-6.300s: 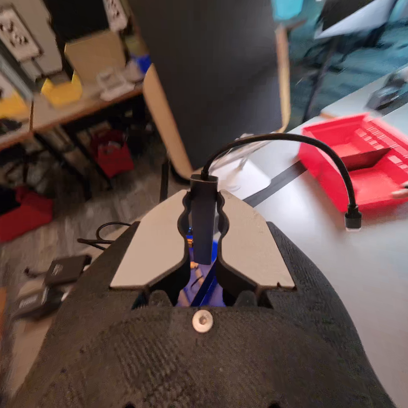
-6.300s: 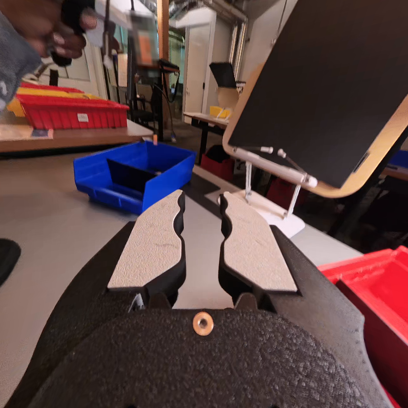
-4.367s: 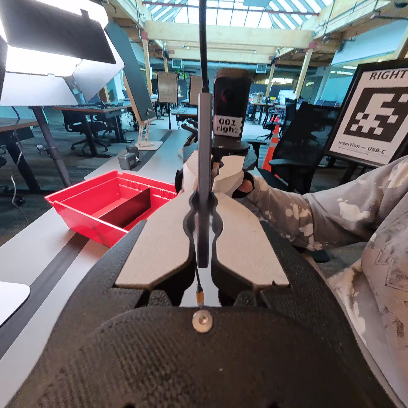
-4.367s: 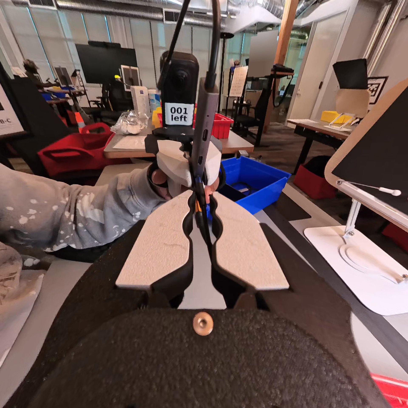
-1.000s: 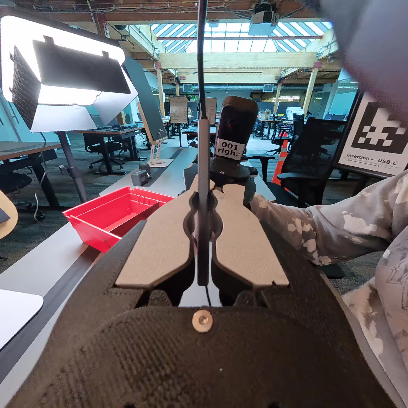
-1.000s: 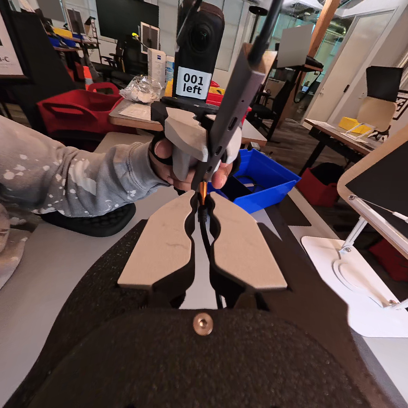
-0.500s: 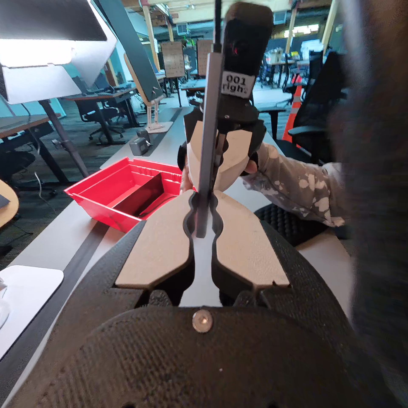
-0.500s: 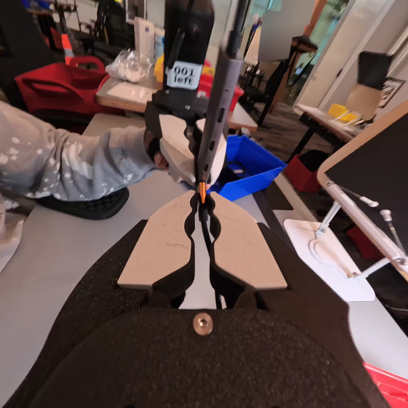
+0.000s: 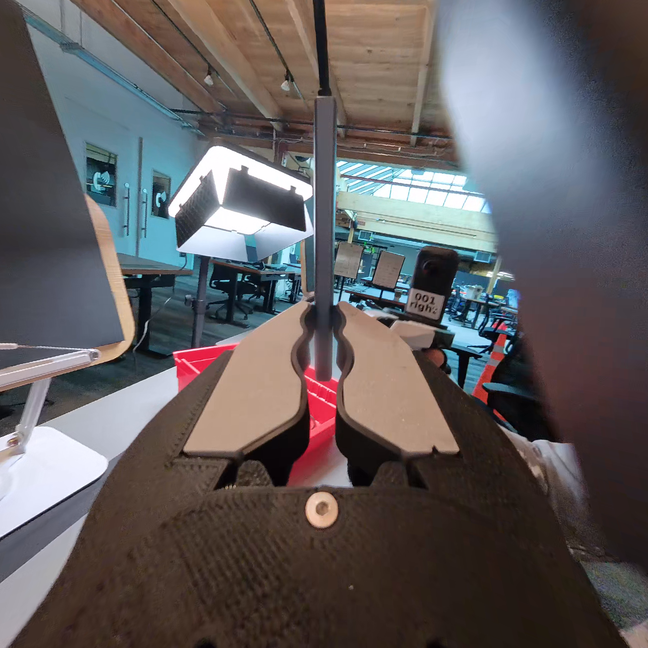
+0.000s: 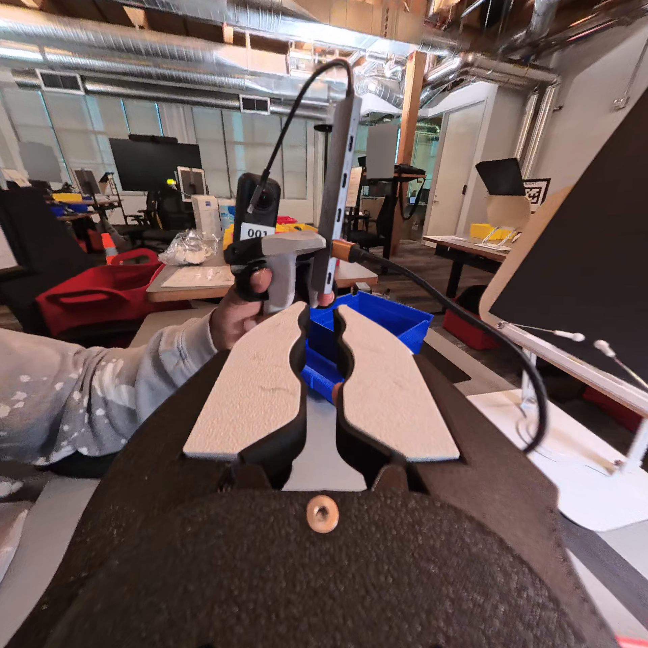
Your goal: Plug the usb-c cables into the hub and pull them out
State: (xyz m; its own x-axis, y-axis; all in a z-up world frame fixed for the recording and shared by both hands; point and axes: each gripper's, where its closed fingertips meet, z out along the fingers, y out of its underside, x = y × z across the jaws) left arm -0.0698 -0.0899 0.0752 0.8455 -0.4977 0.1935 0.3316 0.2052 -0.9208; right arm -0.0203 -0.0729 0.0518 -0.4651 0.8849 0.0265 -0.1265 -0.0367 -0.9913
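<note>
My left claw point(image 9: 322, 312) has pale grey pads set in woven-textured black. The hub point(image 9: 324, 224) is plain dark grey, its own cord point(image 10: 294, 119) black. The cable point(image 10: 456, 308) in its side is black with an orange-copper plug collar. My sleeve point(image 10: 87, 389) is grey, flecked white. One bin point(image 9: 317, 396) is red, the other bin point(image 10: 378, 326) blue. The desk point(image 10: 63, 515) is light grey.

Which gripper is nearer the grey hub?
Left. The left gripper is clamped on the hub; the right gripper sits open, apart from it, empty.
</note>
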